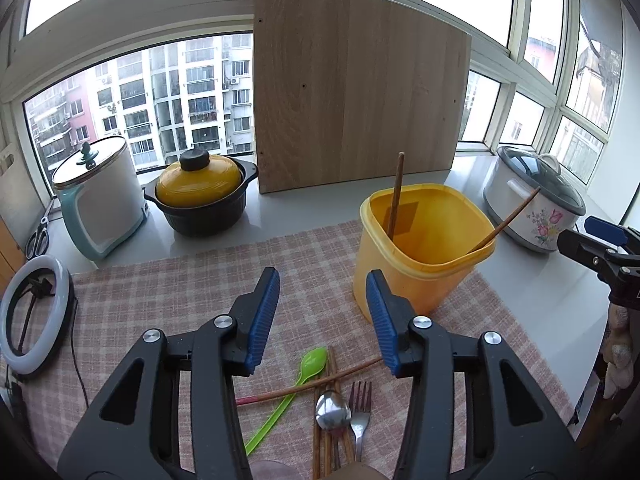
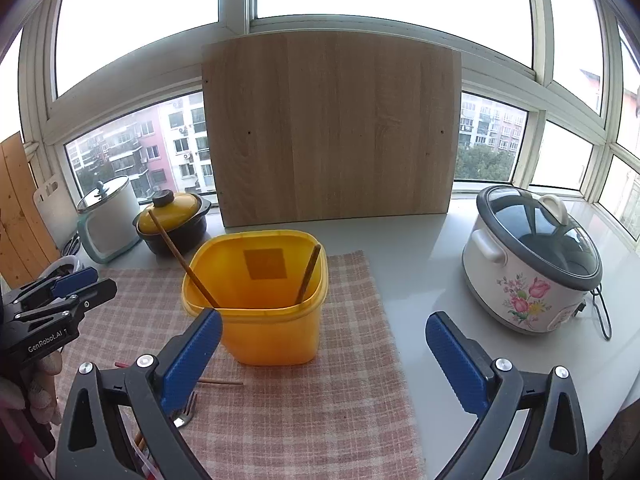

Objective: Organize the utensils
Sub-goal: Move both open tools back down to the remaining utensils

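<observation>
A yellow plastic tub (image 1: 424, 252) stands on the checked cloth (image 1: 168, 292) and holds two brown chopsticks (image 1: 395, 196); the tub also shows in the right wrist view (image 2: 272, 320). My left gripper (image 1: 322, 312) is open and empty above a pile of utensils: a green plastic spoon (image 1: 308, 368), a metal spoon (image 1: 332, 414), a metal fork (image 1: 360, 412) and several chopsticks (image 1: 308, 388). My right gripper (image 2: 322, 360) is open and empty, to the right of the tub. The fork's tines (image 2: 186, 410) peek out beside its left finger.
A wooden board (image 1: 356, 92) leans on the window behind. A yellow-lidded black pot (image 1: 200, 196), a white canister (image 1: 100, 204), a ring light (image 1: 34, 316) and scissors (image 1: 38, 236) sit at left. A flowered rice cooker (image 2: 532, 264) stands at right on the white counter.
</observation>
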The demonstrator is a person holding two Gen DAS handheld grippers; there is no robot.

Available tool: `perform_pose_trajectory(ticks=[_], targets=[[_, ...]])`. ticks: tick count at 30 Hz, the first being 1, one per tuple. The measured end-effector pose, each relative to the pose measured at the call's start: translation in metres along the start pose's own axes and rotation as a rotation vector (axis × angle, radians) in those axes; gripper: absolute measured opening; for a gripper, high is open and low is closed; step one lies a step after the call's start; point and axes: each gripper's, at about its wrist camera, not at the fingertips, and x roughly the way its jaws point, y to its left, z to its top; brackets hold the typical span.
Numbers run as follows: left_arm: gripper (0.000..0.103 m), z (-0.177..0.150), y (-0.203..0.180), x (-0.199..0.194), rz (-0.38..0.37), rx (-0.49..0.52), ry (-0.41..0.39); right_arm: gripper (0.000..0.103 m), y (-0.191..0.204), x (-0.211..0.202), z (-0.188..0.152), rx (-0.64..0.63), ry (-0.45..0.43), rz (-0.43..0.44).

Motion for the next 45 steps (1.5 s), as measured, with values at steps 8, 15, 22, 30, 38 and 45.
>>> perform_pose_trajectory(ticks=[8, 15, 22, 30, 38, 45], targets=[[0.046, -0.012, 0.024, 0.003, -0.027, 0.004, 0.052, 0.103, 0.005, -0.005, -0.016, 0.025, 0.006, 0.031], [0.046, -0.024, 0.052, 0.016, -0.062, -0.015, 0.137, 0.101, 0.006, 0.001, -0.044, 0.072, 0.059, 0.177], [0.046, -0.042, 0.06, 0.042, -0.127, 0.024, 0.27, 0.094, 0.008, 0.017, -0.073, 0.132, 0.201, 0.277], [0.038, -0.059, 0.042, 0.068, -0.149, 0.143, 0.367, 0.077, 0.037, 0.03, -0.098, 0.093, 0.313, 0.363], [0.03, -0.07, 0.024, 0.094, -0.17, 0.24, 0.434, 0.054, 0.059, 0.06, -0.115, 0.095, 0.399, 0.406], [0.025, -0.077, 0.008, 0.107, -0.169, 0.356, 0.474, 0.041, 0.07, 0.079, -0.123, 0.11, 0.446, 0.429]])
